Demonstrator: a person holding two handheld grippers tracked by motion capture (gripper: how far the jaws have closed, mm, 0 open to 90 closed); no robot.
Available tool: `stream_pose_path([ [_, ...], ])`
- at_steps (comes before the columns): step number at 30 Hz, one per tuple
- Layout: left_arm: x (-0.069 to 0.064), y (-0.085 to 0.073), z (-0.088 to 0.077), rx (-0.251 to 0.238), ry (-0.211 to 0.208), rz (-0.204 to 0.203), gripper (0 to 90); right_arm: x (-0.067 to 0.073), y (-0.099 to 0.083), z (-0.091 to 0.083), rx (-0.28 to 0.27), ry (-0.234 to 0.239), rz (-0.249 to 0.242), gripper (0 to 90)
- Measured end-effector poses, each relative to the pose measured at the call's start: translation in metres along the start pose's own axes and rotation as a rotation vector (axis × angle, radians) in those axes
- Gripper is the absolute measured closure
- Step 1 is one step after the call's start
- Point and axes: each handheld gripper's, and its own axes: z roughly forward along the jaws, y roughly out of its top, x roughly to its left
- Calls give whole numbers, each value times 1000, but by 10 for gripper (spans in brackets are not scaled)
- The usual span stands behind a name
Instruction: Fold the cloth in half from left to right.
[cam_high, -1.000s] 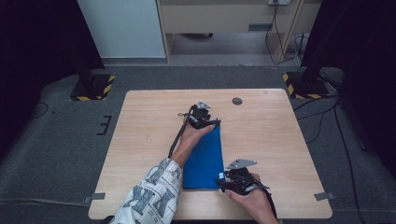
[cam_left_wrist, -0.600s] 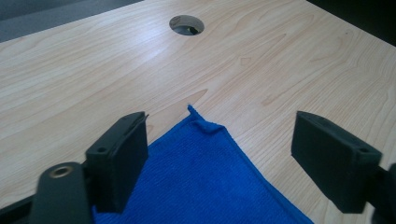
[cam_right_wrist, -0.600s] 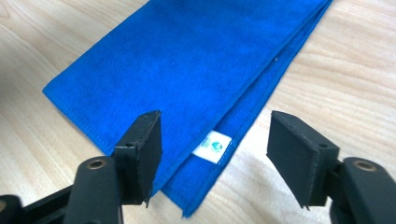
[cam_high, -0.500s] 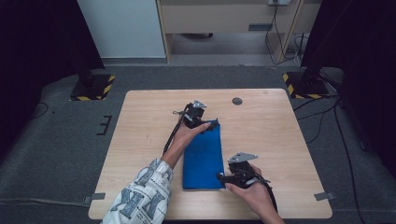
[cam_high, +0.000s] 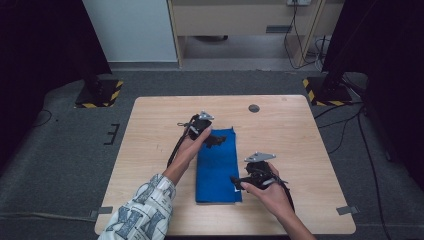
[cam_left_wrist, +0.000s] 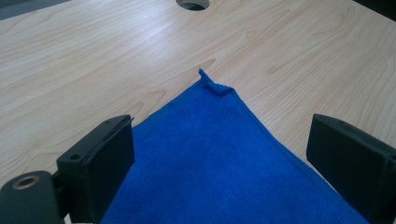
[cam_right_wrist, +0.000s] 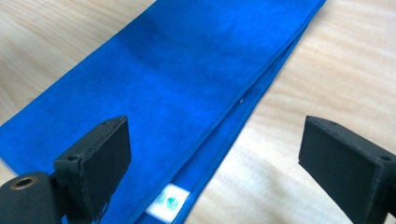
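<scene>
Both our grippers, left (cam_high: 214, 141) and right (cam_high: 236, 181), have just been opening and now hold nothing, leaving the folded blue cloth (cam_high: 216, 167) flat mid-table (cam_high: 150, 125), so we judge this fold finished and next need fresh grips for another fold.

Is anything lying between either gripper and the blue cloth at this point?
Nothing visible does. The left gripper hangs open over the far corner of the blue cloth, the right gripper open over its near right edge, by a small white label. The table around the cloth looks bare.
</scene>
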Motion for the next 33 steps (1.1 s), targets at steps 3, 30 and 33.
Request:
stream_pose_path([
  [3,4,-3,-9,-3,35,0,73,-4,5,5,13,-1,-16,96],
  [30,45,-18,-60,-38,86,-71,83,-17,52,17,-24,-32,-54,149],
  [33,47,-19,-59,-39,83,-79,90,-21,59,22,-36,-47,-65,175],
])
